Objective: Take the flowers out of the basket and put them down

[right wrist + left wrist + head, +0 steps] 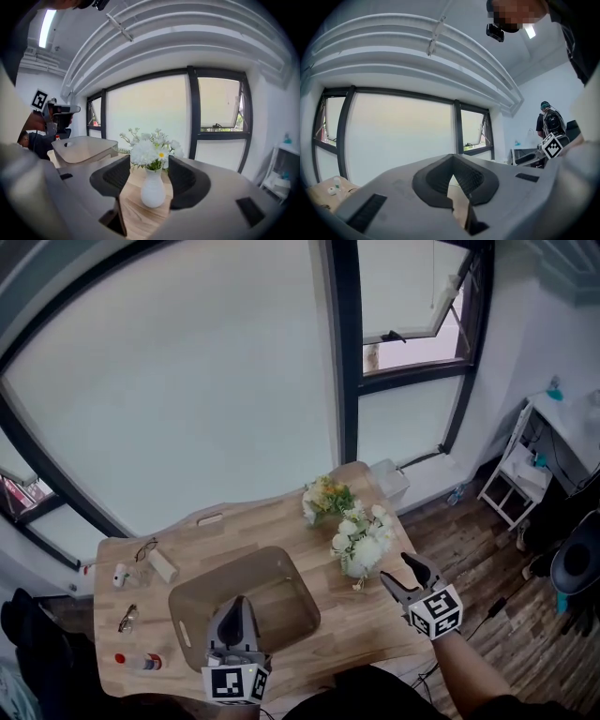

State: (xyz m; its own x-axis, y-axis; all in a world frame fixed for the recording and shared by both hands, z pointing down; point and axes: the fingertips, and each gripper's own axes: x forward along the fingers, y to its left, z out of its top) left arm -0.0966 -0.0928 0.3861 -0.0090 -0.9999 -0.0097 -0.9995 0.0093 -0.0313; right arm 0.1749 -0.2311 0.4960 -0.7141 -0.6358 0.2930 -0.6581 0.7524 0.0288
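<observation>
A brown see-through basket (281, 582) stands in the middle of the wooden table (309, 652); I see no flowers inside it. White flowers in a white vase (361, 545) stand on the table to its right. A yellow bunch (326, 498) stands behind them. My right gripper (394, 566) is just right of the vase, open. In the right gripper view the vase (152, 190) shows upright between the spread pads (116, 174), untouched. My left gripper (234, 601) hovers over the basket's near side, its fingertips (451, 161) together with nothing seen in them.
On the table's left lie glasses (145, 547), a white roll (162, 565), a small white item (120, 575), more glasses (127, 618) and a red-capped bottle (141, 661). A white shelf (511, 479) stands on the floor at right. Windows run behind the table.
</observation>
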